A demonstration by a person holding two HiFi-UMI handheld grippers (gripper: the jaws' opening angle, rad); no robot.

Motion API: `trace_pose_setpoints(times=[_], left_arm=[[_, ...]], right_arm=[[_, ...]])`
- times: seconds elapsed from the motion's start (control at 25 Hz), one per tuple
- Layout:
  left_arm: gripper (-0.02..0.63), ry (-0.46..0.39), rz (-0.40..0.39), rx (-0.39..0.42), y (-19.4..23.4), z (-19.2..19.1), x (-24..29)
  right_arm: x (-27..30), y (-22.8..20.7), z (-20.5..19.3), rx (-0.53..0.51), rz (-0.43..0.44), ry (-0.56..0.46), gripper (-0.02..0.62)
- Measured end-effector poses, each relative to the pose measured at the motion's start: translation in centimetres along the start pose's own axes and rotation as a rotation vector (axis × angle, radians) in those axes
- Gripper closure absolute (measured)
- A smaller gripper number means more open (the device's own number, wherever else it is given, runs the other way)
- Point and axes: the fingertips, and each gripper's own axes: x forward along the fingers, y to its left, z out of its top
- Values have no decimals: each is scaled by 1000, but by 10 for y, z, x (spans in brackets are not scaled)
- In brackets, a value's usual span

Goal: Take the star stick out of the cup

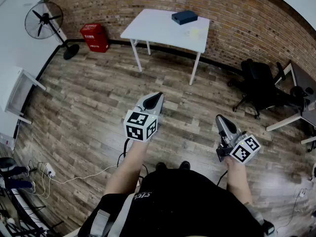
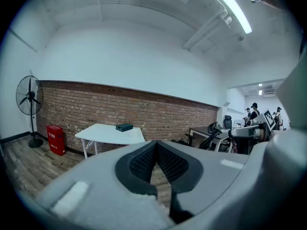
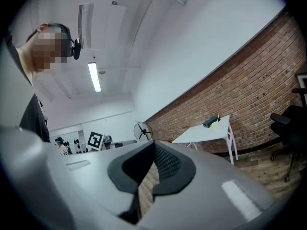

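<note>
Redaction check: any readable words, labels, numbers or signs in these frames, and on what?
No text is readable.
On the red box: white print, too small.
On the black shirt: white print, blurred.
Cubes on the left claw and right claw: square patterns, no letters.
On the marker board: square pattern, no letters.

White table [image 1: 158, 26] with dark box [image 1: 184, 17], floor fan [image 1: 44, 19], black chair [image 1: 260, 85]

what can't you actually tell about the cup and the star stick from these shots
Right gripper view: star stick too small, only a thin yellow line; no star shape shows.
Head view: cup is a tiny pale blur on the white table; contents unreadable.
Left gripper view: cup too small to find near the dark box.
</note>
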Motion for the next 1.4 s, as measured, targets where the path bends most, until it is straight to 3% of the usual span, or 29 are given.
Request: trace_pose_setpoints(times=[0.44,0.84,1.16,1.4], left_arm=[[600,17,-28,-10,-33,7,17],[600,53,-46,-27,-74,-4,43],[600,61,-35,-18,-106,-6,58],[600,78,-24,-12,-103,-9,74]], right_arm=[[-13,-15,21,-26,1,-16,597],[-33,-25,14,-81,84,70,595],[-53,-41,5,-99,92,118,594],[-50,-68,5,-101,62,128,594]])
